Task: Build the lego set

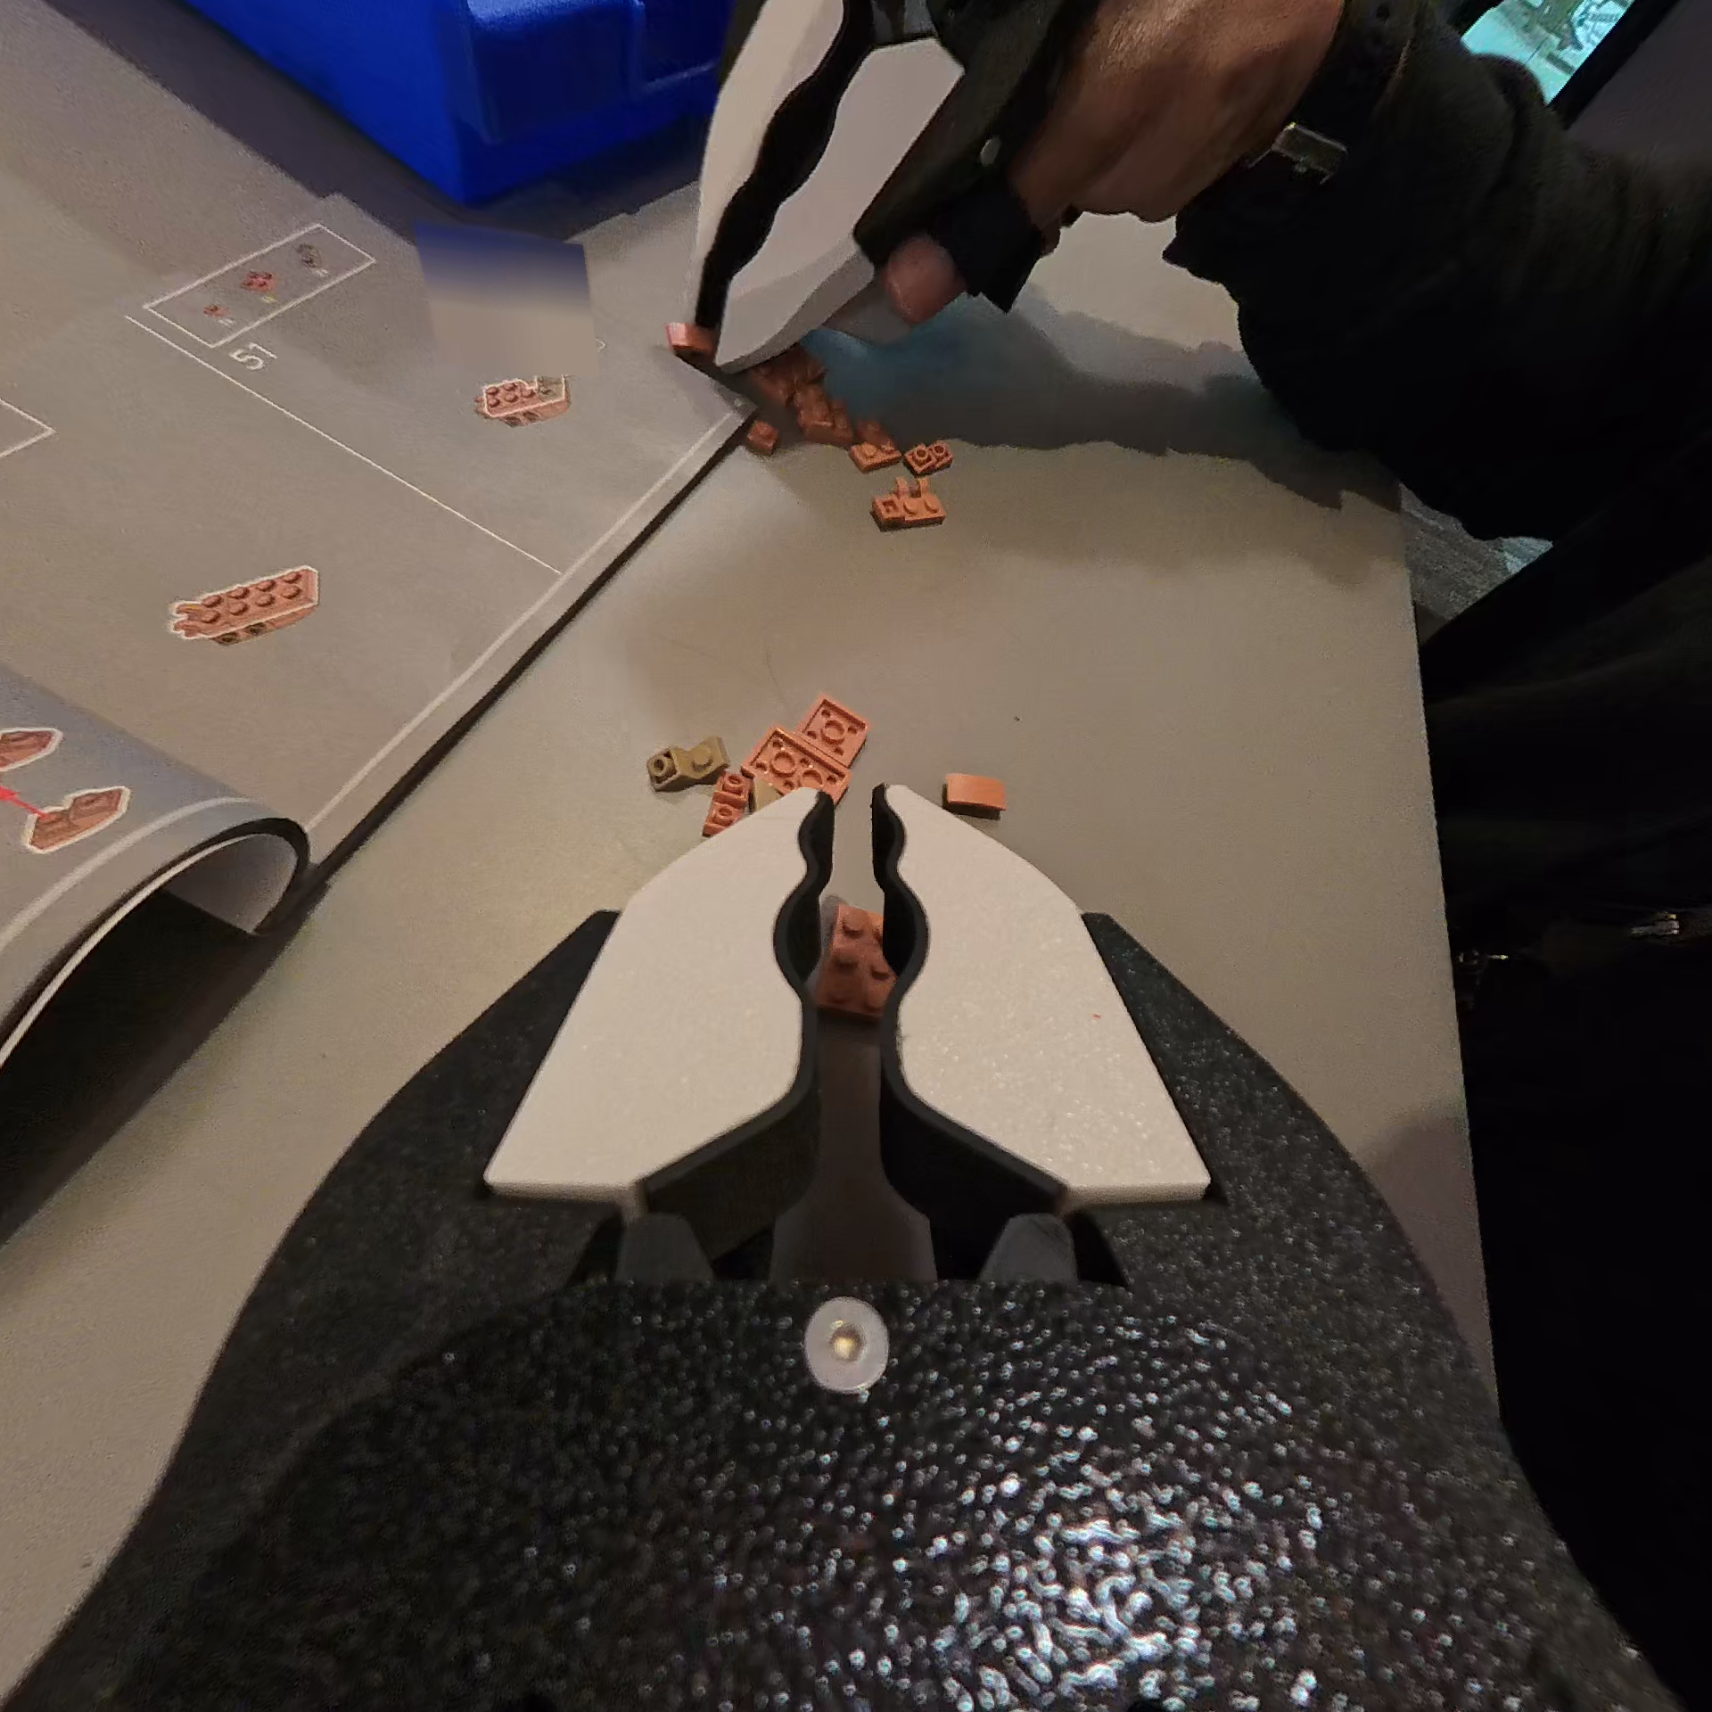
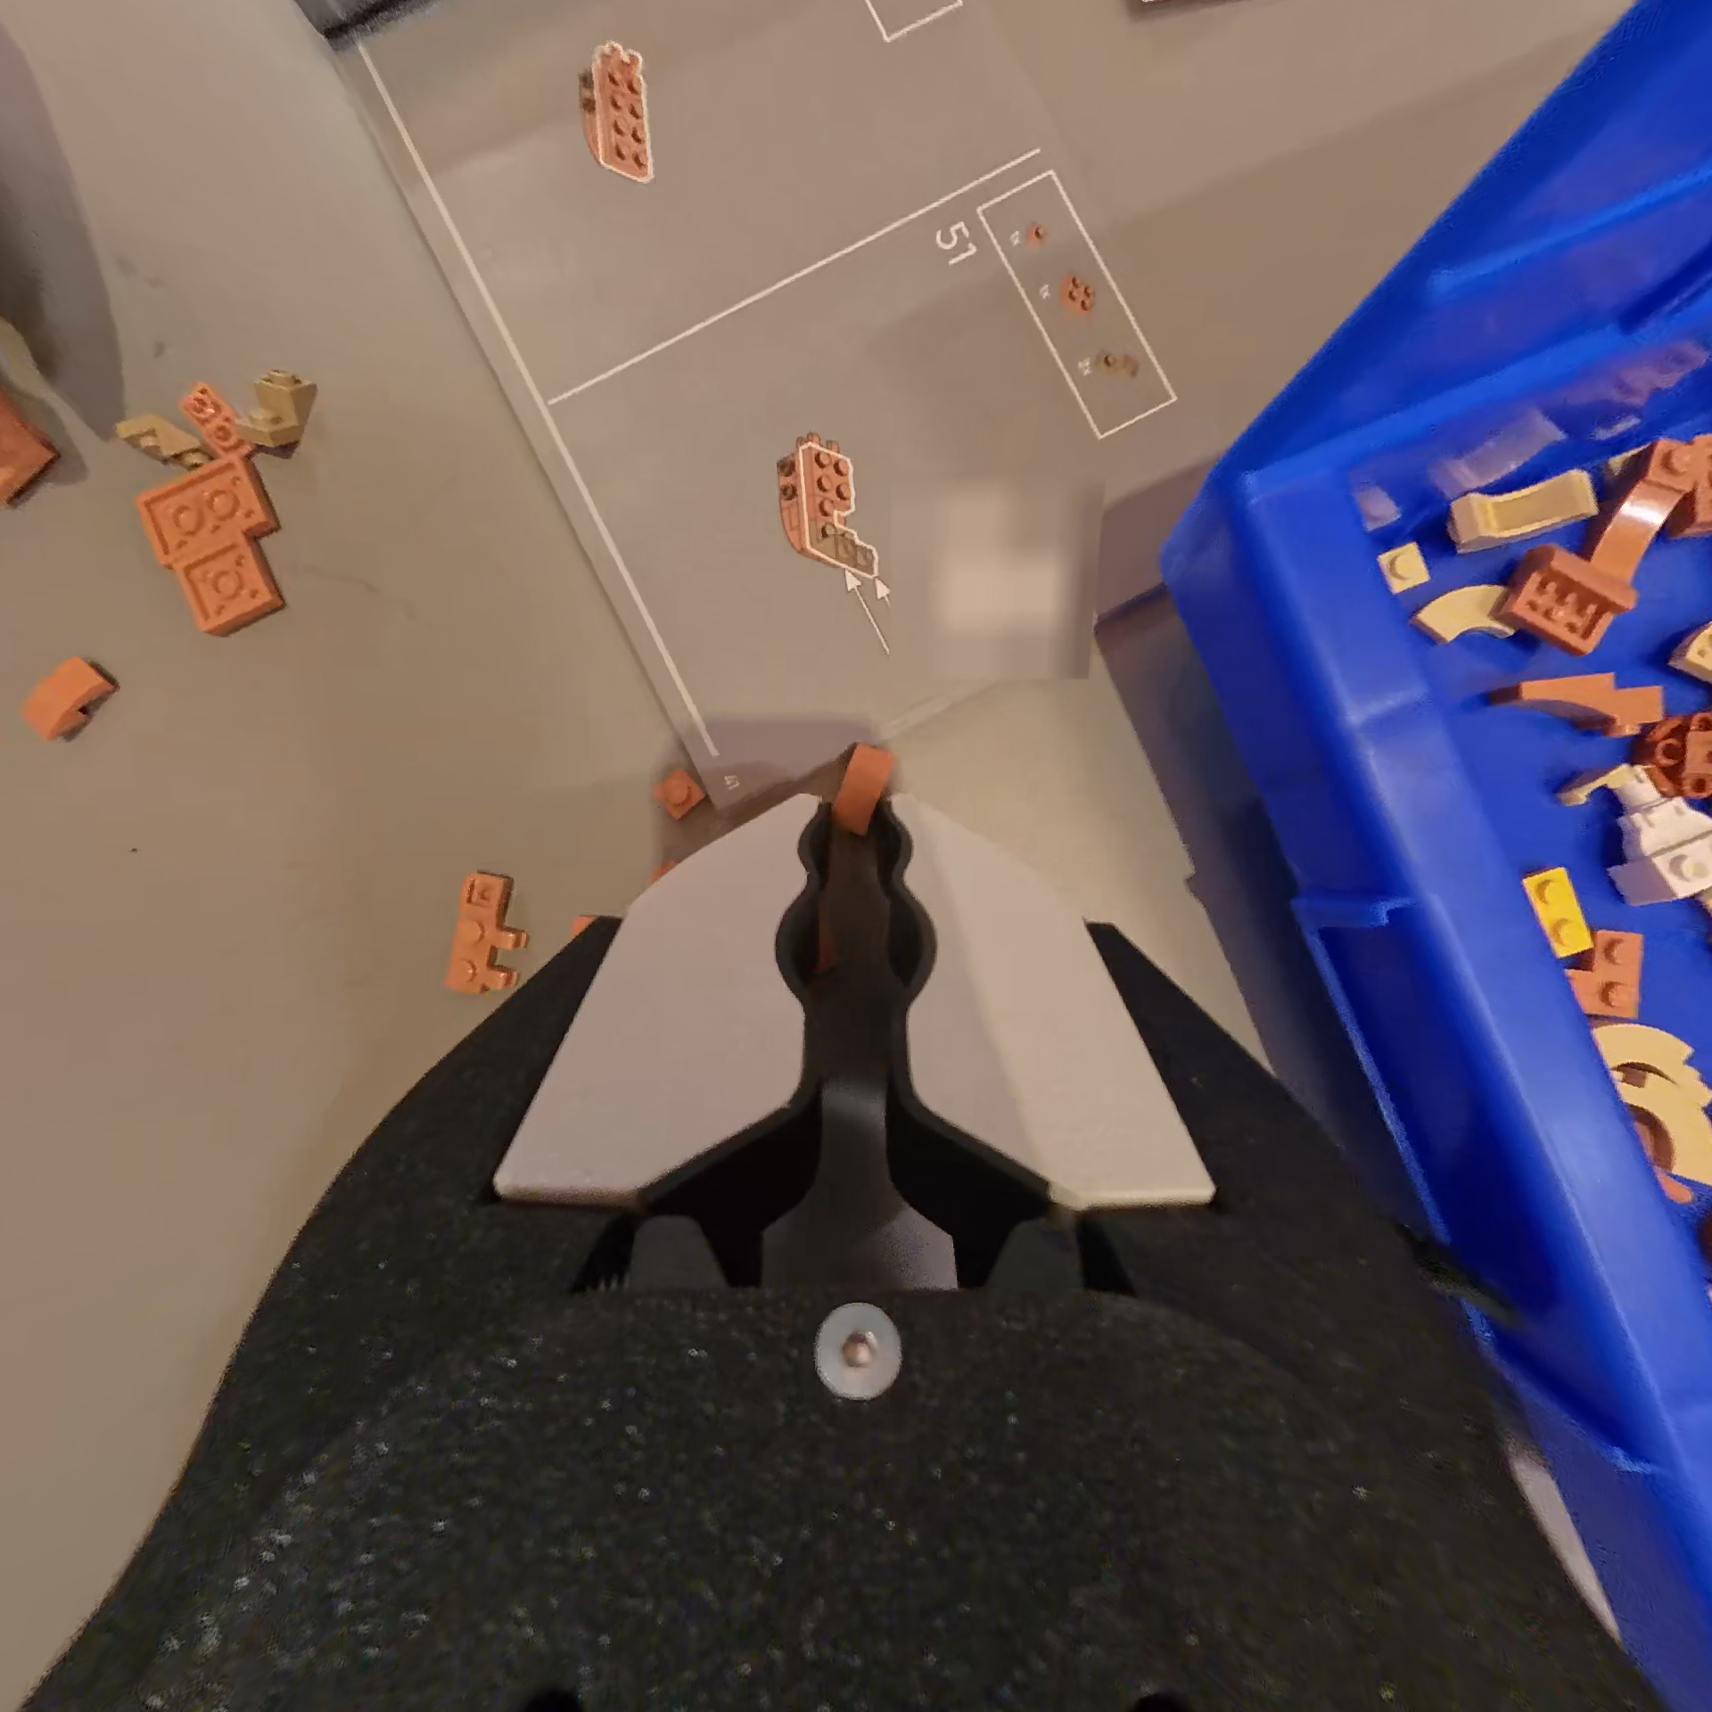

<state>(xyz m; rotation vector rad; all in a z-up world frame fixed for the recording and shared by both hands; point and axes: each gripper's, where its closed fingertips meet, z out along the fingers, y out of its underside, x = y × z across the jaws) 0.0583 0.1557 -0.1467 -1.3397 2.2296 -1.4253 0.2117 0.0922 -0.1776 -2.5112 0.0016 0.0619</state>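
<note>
My left gripper (image 1: pixel 850 806) pinches a stiff, light terracotta studded plate (image 1: pixel 857 963) by its edges; my right gripper (image 2: pixel 857 815) nips a small, slippery terracotta brick (image 2: pixel 863 787) at its fingertips.

My left gripper (image 1: pixel 852 801) has a studded brick (image 1: pixel 854 963) between its jaws, loose plates (image 1: pixel 801 755) just ahead. My right gripper (image 2: pixel 857 815) pinches a small brick (image 2: pixel 862 787) at the booklet (image 2: pixel 741 371) corner; bin (image 2: pixel 1390 834) to its right, plates (image 2: pixel 208 533) far left.
</note>
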